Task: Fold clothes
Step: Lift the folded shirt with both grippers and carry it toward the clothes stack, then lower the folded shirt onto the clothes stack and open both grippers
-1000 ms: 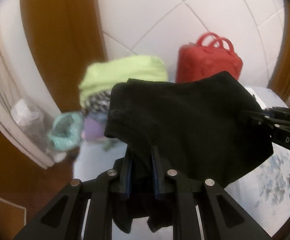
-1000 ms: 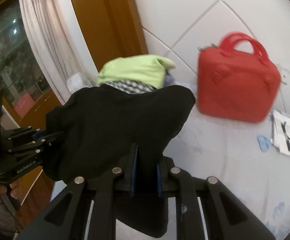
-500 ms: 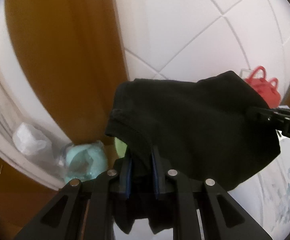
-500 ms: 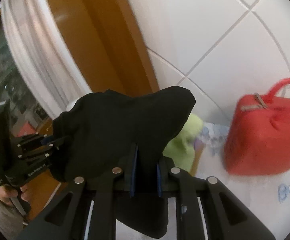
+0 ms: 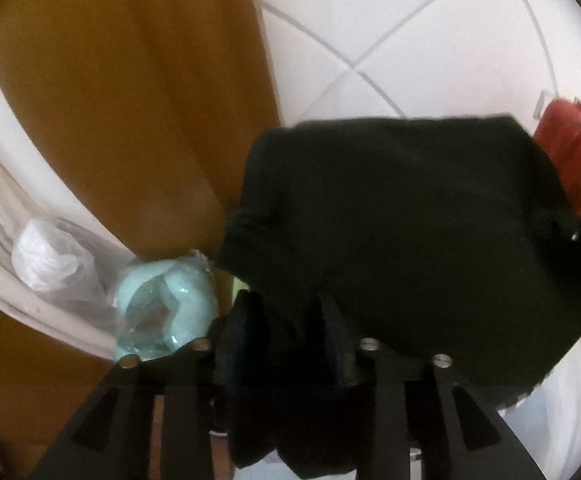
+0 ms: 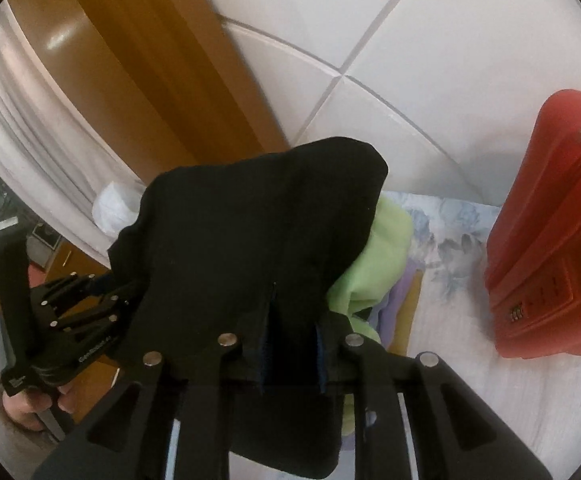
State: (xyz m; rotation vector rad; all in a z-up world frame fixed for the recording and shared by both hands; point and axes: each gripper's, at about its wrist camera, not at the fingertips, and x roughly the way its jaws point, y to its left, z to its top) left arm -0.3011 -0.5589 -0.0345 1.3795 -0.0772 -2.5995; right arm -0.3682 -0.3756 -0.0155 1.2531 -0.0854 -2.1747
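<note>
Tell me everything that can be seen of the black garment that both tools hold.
The black garment is plain dark cloth, soft and matte, with no print visible. It is bunched and held up in the air, stretched between the left tool and the right tool, each shut on a fold of it. Loose ends hang down below both tools. Behind it, in the right wrist view, lies a light green cloth, partly hidden by it.

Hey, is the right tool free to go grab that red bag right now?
Probably not. The right tool is shut on the black garment, which the left tool also grips. The red bag sits unobstructed to its right.
</note>
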